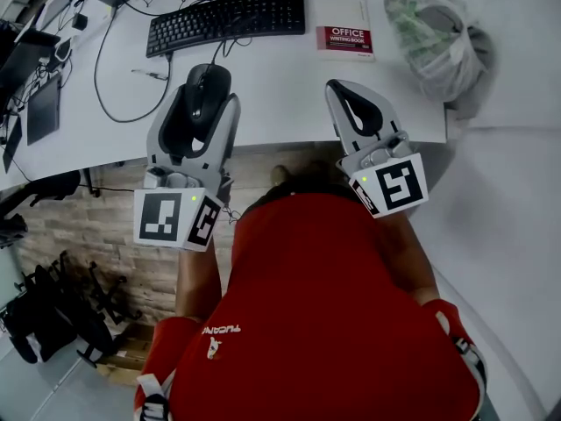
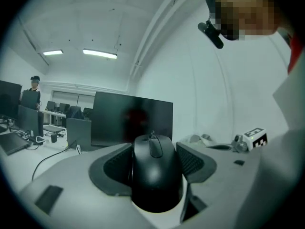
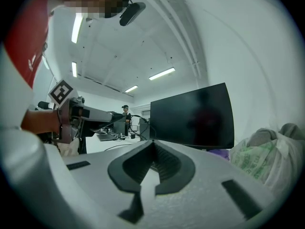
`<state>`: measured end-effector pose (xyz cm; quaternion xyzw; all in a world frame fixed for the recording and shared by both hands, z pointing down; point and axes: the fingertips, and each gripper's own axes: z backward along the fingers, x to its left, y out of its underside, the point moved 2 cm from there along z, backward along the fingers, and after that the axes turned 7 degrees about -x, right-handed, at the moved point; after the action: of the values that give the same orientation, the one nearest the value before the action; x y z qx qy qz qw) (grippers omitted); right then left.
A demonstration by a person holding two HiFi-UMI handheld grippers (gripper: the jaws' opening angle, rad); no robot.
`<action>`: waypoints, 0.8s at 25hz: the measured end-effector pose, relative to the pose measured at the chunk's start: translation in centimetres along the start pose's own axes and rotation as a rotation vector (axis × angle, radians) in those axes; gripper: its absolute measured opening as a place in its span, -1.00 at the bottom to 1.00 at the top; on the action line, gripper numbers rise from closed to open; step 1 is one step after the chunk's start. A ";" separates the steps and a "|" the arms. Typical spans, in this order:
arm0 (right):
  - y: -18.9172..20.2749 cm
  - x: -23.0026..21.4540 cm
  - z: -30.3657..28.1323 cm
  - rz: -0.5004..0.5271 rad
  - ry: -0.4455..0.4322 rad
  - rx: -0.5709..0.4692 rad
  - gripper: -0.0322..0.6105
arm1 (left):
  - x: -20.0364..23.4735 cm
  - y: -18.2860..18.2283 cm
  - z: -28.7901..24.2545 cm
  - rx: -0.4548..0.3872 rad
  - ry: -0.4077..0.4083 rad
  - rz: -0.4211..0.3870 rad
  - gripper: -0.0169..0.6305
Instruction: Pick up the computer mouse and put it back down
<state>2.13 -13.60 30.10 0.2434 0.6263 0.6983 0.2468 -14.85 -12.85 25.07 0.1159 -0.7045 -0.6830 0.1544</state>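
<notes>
A black computer mouse (image 1: 208, 90) sits between the two jaws of my left gripper (image 1: 209, 103), above the white desk (image 1: 280, 103) near its front edge. The left gripper view shows the mouse (image 2: 155, 171) pinched at both sides by the dark ribbed pads (image 2: 116, 163), scroll wheel facing away from the camera. I cannot tell whether the mouse touches the desk. Its cable runs toward the keyboard. My right gripper (image 1: 340, 88) hovers to the right over the desk edge, shut with nothing in it. In its own view the right gripper (image 3: 153, 144) has its tips meeting.
A black keyboard (image 1: 228, 20) lies behind the mouse. A red and white book (image 1: 345, 40) and a full plastic bag (image 1: 434, 38) lie at the right. Cables cross the desk's left part. A dark monitor (image 2: 133, 120) stands at the back.
</notes>
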 end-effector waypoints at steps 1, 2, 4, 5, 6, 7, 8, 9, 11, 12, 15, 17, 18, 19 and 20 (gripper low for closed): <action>0.0 0.0 0.1 0.000 0.002 -0.002 -0.89 | 0.0 -0.4 0.2 -0.011 0.000 -0.004 -0.06; 0.0 -0.1 0.1 0.000 0.004 -0.003 -0.89 | -0.1 -0.8 0.4 -0.019 0.001 -0.007 -0.06; -0.1 -0.2 0.2 -0.002 0.008 0.000 -0.89 | -0.1 -1.5 0.6 -0.031 0.003 -0.013 -0.06; -0.1 -0.2 0.2 -0.002 0.010 0.001 -0.89 | -0.1 -1.8 0.6 -0.035 0.004 -0.017 -0.06; -0.1 -0.2 0.2 -0.002 0.012 0.002 -0.89 | 0.0 -1.9 0.6 -0.037 0.006 -0.021 -0.06; -0.1 -0.2 0.1 -0.002 0.012 0.003 -0.89 | 0.0 -1.9 0.6 -0.037 0.007 -0.026 -0.06; -0.1 -0.2 0.1 -0.002 0.013 0.003 -0.89 | 0.1 -1.8 0.5 -0.034 0.007 -0.030 -0.06; -0.1 -0.2 0.1 -0.001 0.013 0.002 -0.89 | 0.2 -1.6 0.4 -0.030 0.006 -0.031 -0.06; -0.1 -0.2 0.2 0.000 0.014 0.002 -0.89 | 0.4 -0.9 0.2 -0.015 0.002 -0.031 -0.06; 0.0 -0.2 0.2 -0.001 0.014 0.003 -0.89 | 0.5 -0.5 0.1 -0.005 -0.002 -0.031 -0.06; 0.1 -0.2 0.2 -0.005 0.018 0.016 -0.89 | 1.0 0.8 -0.3 0.021 -0.011 -0.034 -0.06; 0.1 -0.3 0.2 -0.001 0.019 0.014 -0.89 | 1.4 1.8 -0.5 0.017 -0.007 -0.042 -0.06; 0.1 -0.3 0.1 0.001 0.019 0.014 -0.89 | 1.5 2.3 -0.7 0.018 -0.004 -0.045 -0.06; 0.1 -0.3 0.1 0.002 0.019 0.015 -0.89 | 1.6 2.9 -0.9 0.026 -0.002 -0.046 -0.06; 0.2 -0.3 0.0 0.002 0.019 0.018 -0.89 | 1.7 3.4 -1.1 0.038 -0.001 -0.045 -0.06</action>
<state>2.35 -13.77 30.26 0.2396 0.6346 0.6952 0.2378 -15.89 -14.34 28.62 0.1343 -0.7145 -0.6729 0.1365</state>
